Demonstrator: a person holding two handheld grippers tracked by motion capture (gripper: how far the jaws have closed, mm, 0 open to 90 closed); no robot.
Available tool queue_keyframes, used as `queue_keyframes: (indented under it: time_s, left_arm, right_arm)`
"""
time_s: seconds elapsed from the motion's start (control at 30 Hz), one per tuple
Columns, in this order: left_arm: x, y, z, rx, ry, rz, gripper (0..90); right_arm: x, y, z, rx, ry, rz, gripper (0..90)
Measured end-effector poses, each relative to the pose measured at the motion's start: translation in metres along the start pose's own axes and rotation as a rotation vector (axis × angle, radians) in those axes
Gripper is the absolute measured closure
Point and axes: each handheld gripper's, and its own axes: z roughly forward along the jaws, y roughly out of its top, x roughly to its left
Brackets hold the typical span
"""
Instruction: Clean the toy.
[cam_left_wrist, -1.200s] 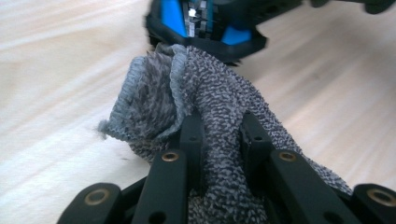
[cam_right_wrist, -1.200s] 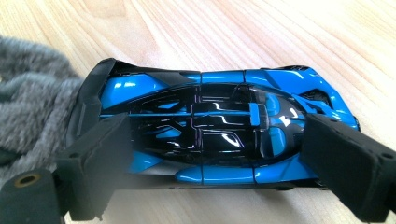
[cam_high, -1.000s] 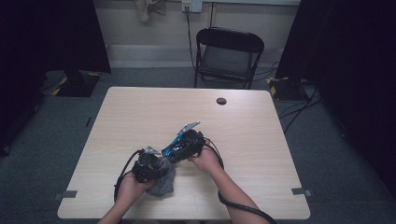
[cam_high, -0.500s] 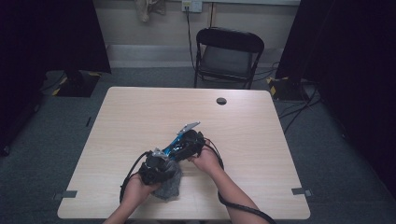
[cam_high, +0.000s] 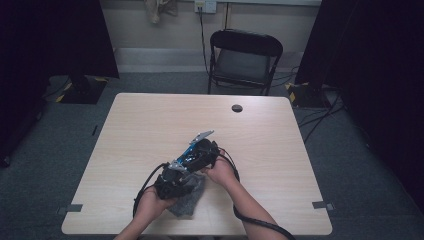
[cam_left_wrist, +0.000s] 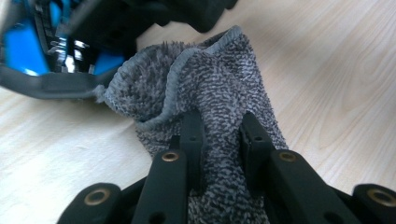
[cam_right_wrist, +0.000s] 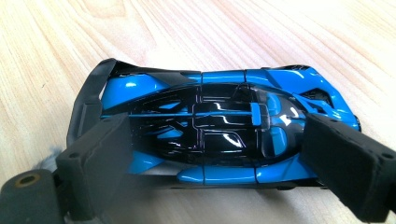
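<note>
Near the front edge of the pale wooden table (cam_high: 150, 125), slightly left of centre, both hands work close together. The left gripper (cam_left_wrist: 219, 135) has its black jaws nearly closed, pinching a fold of the grey fluffy terry cloth (cam_left_wrist: 210, 84), which lies bunched on the tabletop just beside the rear of a glossy blue and black toy sports car (cam_right_wrist: 219, 123). The right gripper (cam_right_wrist: 215, 154) straddles that car lengthwise, its padded jaws spread wide, one at the tail and one at the nose; the car rests on the wood. In the high view, the cloth (cam_high: 187, 202) sits under the left gripper (cam_high: 172, 182), nearer than the right gripper (cam_high: 197, 155).
</note>
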Motion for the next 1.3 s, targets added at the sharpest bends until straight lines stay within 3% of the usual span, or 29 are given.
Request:
queue_keyframes:
  time_s: [0.33,0.63,0.73,0.8,1.0,1.1,1.3]
  left_arm:
    - [0.024,-0.005,-0.045,-0.094,0.024,-0.073,75.4]
    - [0.056,-0.013,-0.066,-0.154,0.131,-0.155,75.3]
    - [0.066,-0.014,-0.064,-0.156,0.161,-0.186,75.3]
    - [0.072,-0.014,-0.059,-0.148,0.198,-0.189,75.2]
    - [0.086,-0.012,-0.045,-0.139,0.256,-0.218,75.1]
    - [0.089,-0.011,-0.039,-0.126,0.261,-0.228,75.1]
    - [0.085,-0.007,-0.025,-0.084,0.242,-0.206,74.9]
  right_arm:
    - [0.0,0.0,0.0,0.0,0.0,0.003,8.9]
    - [0.0,0.0,0.0,0.001,-0.001,0.002,8.9]
    - [0.0,0.0,0.0,-0.001,0.0,0.001,8.9]
    - [0.0,0.0,0.0,0.001,0.0,0.004,8.9]
    - [0.0,0.0,0.0,0.003,-0.001,0.003,8.9]
    - [0.0,0.0,0.0,0.002,-0.001,0.002,8.9]
    - [0.0,-0.001,0.0,-0.004,-0.001,0.005,8.9]
